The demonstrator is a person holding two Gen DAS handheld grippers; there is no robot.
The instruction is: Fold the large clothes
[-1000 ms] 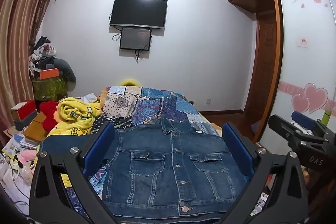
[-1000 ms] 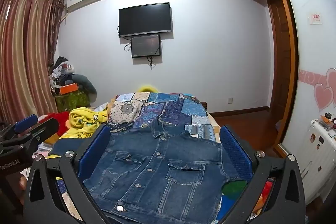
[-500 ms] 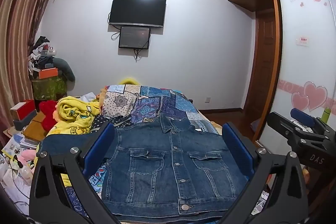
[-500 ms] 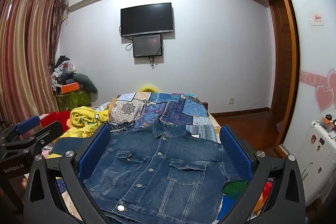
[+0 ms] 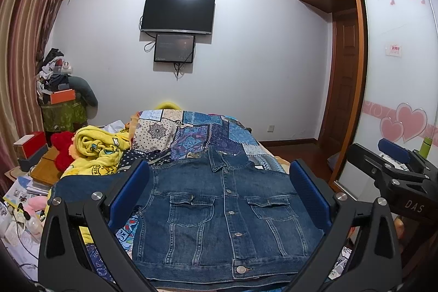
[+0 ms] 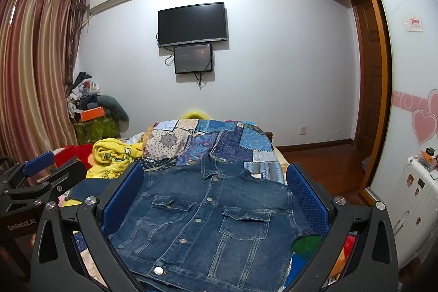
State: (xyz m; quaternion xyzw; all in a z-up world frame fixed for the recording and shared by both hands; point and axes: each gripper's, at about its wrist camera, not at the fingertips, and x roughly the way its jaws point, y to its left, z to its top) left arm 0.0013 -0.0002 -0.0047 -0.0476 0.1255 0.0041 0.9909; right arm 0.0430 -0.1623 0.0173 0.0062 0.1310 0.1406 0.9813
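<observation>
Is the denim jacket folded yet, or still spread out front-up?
Partly folded: the denim jacket lies flat, front-up and buttoned, collar away from the grippers. No sleeves show along its sides, apparently tucked under; no crosswise fold yet.

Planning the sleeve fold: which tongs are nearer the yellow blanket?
Left. The left tongs hover over the denim jacket on the yellow blanket's side; the right tongs are on the far side.

"DAS" is printed in pale letters on the right tongs [image 5: 394,155]. "GenRobot.AI" is printed on the left tongs [image 6: 38,163]. The wardrobe door [image 5: 394,45] script is too small to read.
</observation>
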